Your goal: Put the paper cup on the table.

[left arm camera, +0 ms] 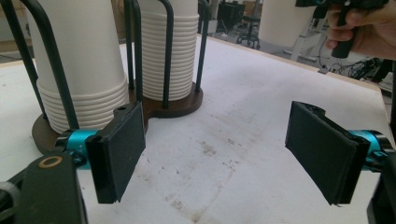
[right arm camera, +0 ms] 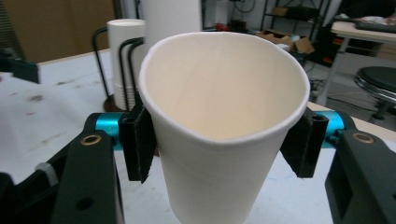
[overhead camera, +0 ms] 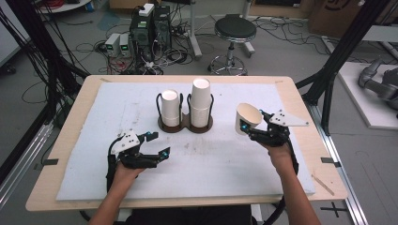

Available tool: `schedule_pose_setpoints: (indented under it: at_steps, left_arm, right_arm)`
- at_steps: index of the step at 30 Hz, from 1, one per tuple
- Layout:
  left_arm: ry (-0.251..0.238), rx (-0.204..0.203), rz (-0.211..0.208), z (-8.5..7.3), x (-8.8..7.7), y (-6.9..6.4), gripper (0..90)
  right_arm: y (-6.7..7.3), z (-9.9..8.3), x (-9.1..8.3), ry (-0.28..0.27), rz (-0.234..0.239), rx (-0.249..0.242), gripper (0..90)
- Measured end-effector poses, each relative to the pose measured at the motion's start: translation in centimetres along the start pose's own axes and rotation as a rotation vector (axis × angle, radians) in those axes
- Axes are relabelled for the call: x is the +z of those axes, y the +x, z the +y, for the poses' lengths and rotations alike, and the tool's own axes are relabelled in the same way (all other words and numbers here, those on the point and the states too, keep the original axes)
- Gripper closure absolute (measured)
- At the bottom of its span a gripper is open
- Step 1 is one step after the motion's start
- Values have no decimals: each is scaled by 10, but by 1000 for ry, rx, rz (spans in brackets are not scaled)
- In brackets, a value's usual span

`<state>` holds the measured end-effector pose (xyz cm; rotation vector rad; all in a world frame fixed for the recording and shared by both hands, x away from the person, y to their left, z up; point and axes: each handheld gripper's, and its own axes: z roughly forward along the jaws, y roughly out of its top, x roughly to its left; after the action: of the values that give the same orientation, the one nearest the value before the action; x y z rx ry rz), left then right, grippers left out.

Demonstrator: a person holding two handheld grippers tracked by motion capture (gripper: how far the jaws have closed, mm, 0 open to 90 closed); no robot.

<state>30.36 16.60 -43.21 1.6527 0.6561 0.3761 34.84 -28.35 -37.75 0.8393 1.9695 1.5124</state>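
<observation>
Around the counter: workshop clutter on a grey floor
A black round stool stands beyond the counter, whose white mat is stained; computer towers sit amid tangled cables at the back left, a grey robot arm lies on a white platform at right

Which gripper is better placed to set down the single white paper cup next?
Right, probably. The right gripper is clamped on the white paper cup, held tilted above the white mat. The left gripper rests open, with nothing between its pads, beside the black wire cup holder.
</observation>
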Motion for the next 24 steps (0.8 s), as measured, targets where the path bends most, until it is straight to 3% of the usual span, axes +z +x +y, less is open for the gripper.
schedule_pose_setpoints:
  at_steps: [3,9,24]
  left_arm:
    - [-9,3,5,2,-2,1,201]
    - [-12,5,7,2,-5,3,201]
    - [-12,-3,16,-1,-8,6,201]
  right_arm:
    - [-8,-3,3,8,-39,22,375]
    - [-17,-8,11,38,-72,60,375]
    - [-28,-27,36,180,-110,127,371]
